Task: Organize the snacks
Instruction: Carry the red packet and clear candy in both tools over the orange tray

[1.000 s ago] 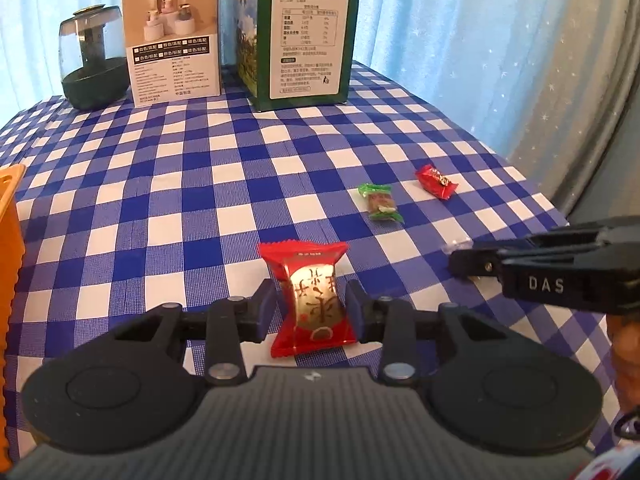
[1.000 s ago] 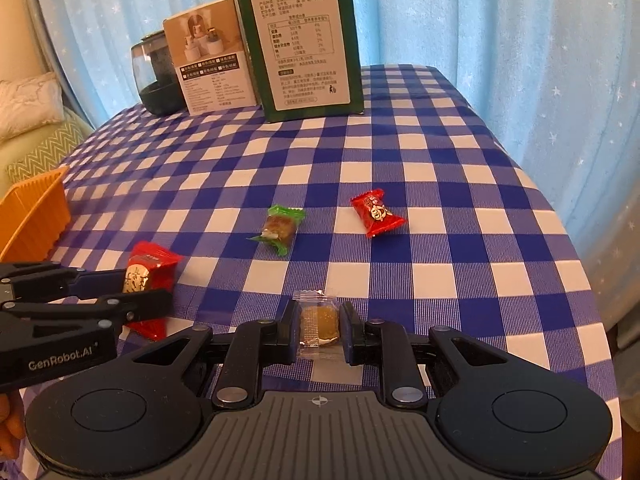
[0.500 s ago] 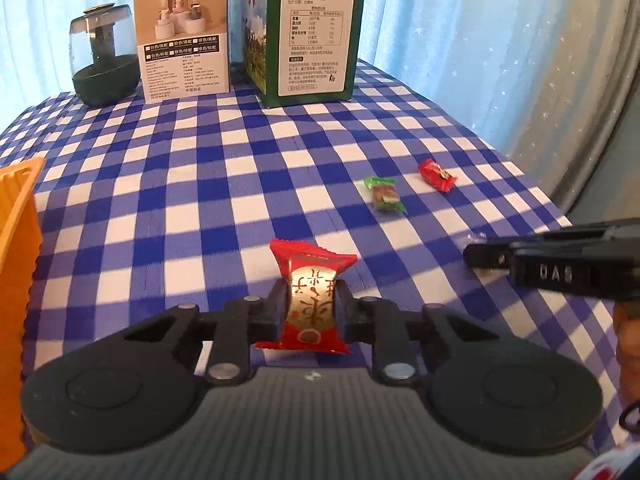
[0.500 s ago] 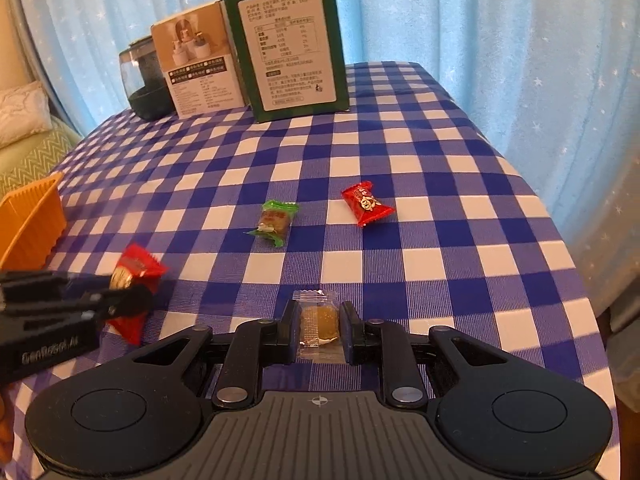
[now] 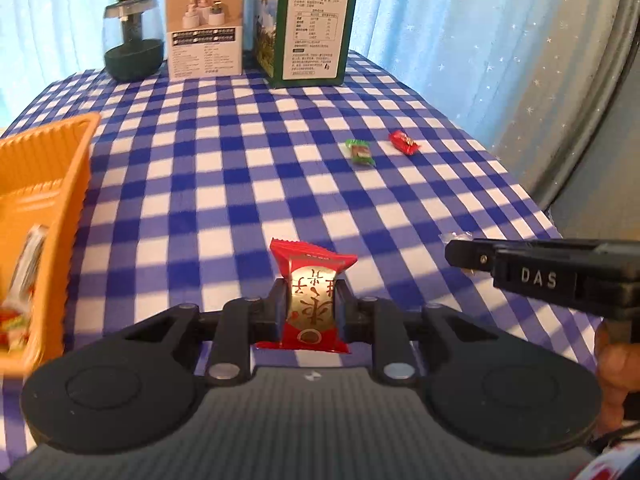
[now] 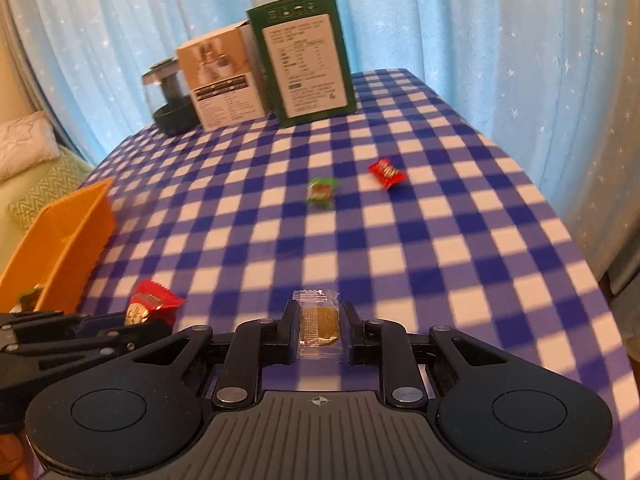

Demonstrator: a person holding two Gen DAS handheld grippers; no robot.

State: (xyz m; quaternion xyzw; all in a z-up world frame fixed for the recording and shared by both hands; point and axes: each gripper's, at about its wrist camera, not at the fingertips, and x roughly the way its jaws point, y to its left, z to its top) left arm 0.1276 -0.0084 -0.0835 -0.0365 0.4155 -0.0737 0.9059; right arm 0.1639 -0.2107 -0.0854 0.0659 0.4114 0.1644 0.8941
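My left gripper (image 5: 309,307) is shut on a red snack packet (image 5: 310,300) with a gold label and holds it above the checked cloth. It also shows in the right wrist view (image 6: 154,306). My right gripper (image 6: 319,326) is shut on a clear-wrapped brown candy (image 6: 319,324). The right gripper shows from the side in the left wrist view (image 5: 460,254). An orange basket (image 5: 76,184) with several snacks inside stands at the left, also in the right wrist view (image 6: 76,236). A green-wrapped candy (image 5: 361,152) and a small red candy (image 5: 404,142) lie further out on the cloth.
A green box (image 5: 308,26), a white box (image 5: 206,26) and a dark glass-domed device (image 5: 132,40) stand at the table's far end. Blue curtains hang behind. The table's right edge (image 5: 532,200) drops off close to the right gripper. A sofa cushion (image 6: 24,148) lies far left.
Both grippers have lifted and swung left with their snacks. The orange basket has come further into both views. The left gripper's jaws have closed tighter on the red packet.
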